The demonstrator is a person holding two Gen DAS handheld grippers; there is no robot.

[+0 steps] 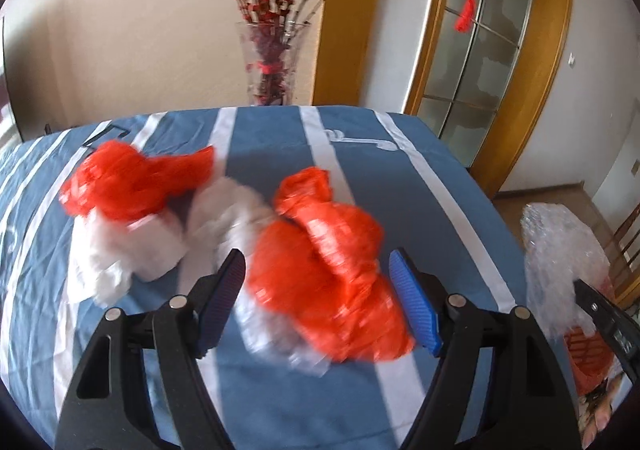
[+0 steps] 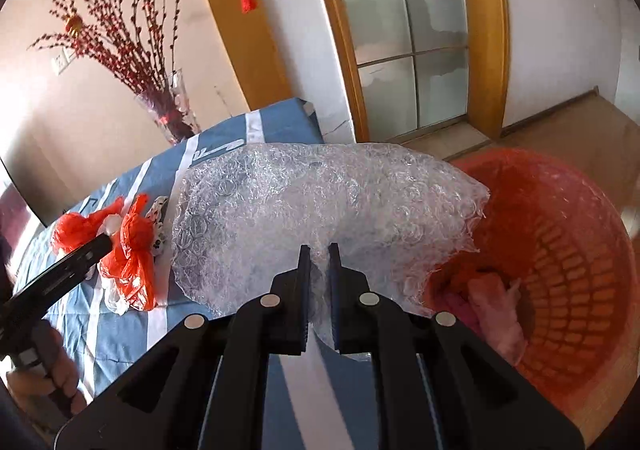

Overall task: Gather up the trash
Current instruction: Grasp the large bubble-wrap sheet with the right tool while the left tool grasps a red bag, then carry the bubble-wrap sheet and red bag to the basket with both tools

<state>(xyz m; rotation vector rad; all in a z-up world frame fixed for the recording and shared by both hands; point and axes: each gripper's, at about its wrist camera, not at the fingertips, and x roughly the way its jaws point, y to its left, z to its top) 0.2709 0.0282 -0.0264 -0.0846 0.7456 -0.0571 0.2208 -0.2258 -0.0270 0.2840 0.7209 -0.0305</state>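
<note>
The table, covered in a blue cloth with white stripes, carries the loose trash; the red basket stands beside its edge, pink material lying at the bottom. The bubble wrap sheet — the largest loose item — is clamped at its near edge by the right hand-held gripper, jaws drawn together on the film; the sheet hangs partly over the table edge and partly over the basket rim, hiding the basket's near-left wall. The left hand-held gripper stands with jaws apart; the nearer red plastic bag lies on the table between its fingers, and contact with the pads cannot be confirmed. A second red plastic bag lies farther off to the left, resting on white crumpled plastic. Both bags are motion-blurred — edges and contents are not readable; a small black-and-white item next to the bags in the right wrist view is too small to identify.
</note>
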